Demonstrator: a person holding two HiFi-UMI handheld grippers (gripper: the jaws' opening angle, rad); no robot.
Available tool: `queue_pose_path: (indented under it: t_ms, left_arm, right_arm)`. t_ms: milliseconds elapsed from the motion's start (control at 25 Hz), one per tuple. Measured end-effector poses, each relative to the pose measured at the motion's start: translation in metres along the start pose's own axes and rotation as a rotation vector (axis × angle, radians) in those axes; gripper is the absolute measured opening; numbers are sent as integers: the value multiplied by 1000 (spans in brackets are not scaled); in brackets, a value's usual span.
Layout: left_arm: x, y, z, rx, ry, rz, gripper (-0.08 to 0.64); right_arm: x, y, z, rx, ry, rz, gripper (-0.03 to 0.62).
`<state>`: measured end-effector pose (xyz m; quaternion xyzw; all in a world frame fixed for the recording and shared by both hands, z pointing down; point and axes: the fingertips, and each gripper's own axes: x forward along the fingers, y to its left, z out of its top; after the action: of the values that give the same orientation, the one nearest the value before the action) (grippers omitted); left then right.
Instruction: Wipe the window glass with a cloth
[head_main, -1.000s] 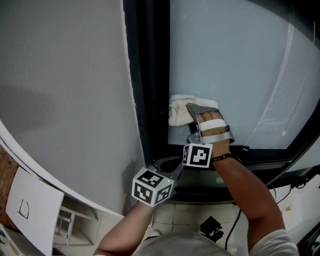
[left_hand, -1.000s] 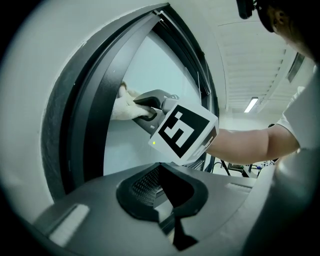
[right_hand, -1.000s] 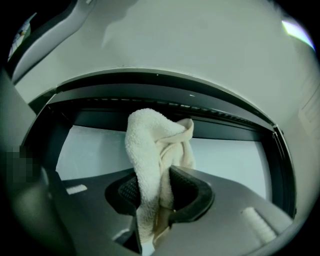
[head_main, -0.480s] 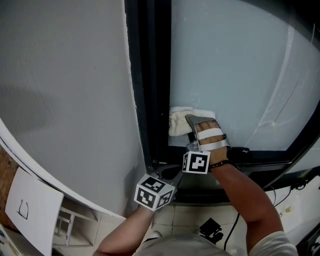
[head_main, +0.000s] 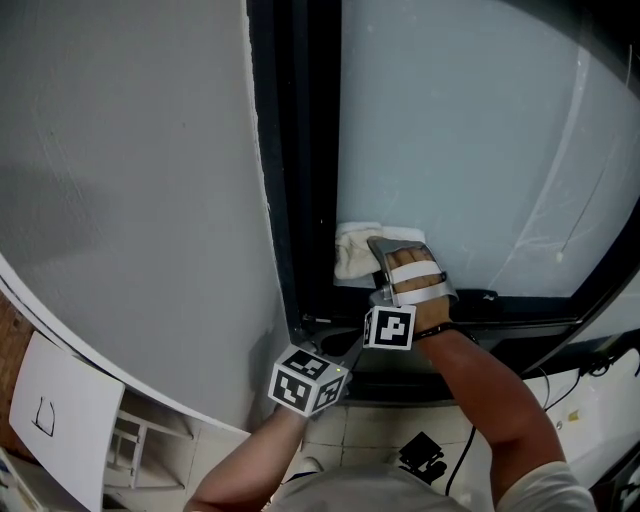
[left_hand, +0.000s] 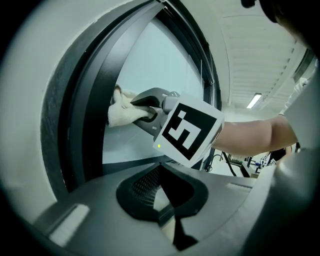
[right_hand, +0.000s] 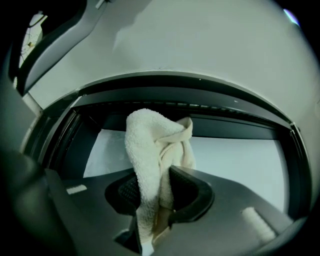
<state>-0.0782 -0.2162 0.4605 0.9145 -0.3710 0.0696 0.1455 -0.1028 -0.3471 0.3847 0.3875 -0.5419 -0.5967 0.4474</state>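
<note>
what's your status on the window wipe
Right tongs shut on cloth. Left tongs shut, empty, held low. Cloth at glass's lower left corner, beside dark frame. Nothing in the way.

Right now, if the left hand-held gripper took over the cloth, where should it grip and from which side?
Probably the loose bunched end of the cloth, which bulges past the right hand-held gripper toward the window frame. Come from below on the frame side: the other end is clamped in those jaws, and the glass backs it.
</note>
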Motion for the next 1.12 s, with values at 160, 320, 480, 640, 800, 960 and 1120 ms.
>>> queue_pose_path:
  t_ms: [160,320,480,640,800,960,1120]
  left_arm:
    - [3,1,-10,-12,18,0,16]
    - [3,4,-17,-22,30,8,17]
    - [2,8,-16,-36,21,18,17]
    - [1,11,-14,-46,4,27,17]
    - [1,12,-12,-55,-6,30,15]
    - [4,6,-5,-40,-14,24,17]
    - [10,-8,11,-6,-27,-3,16]
  right_arm:
    - [0,18,0,5,0,35,114]
    - [1,26,1,20,2,44,114]
    - [1,31,1,37,3,75,115]
    - [1,30,2,54,-9,120,115]
    - [2,30,2,53,-24,164,115]
    - [-3,25,3,-2,-40,205,115]
    - [-24,8,-3,9,-59,228,114]
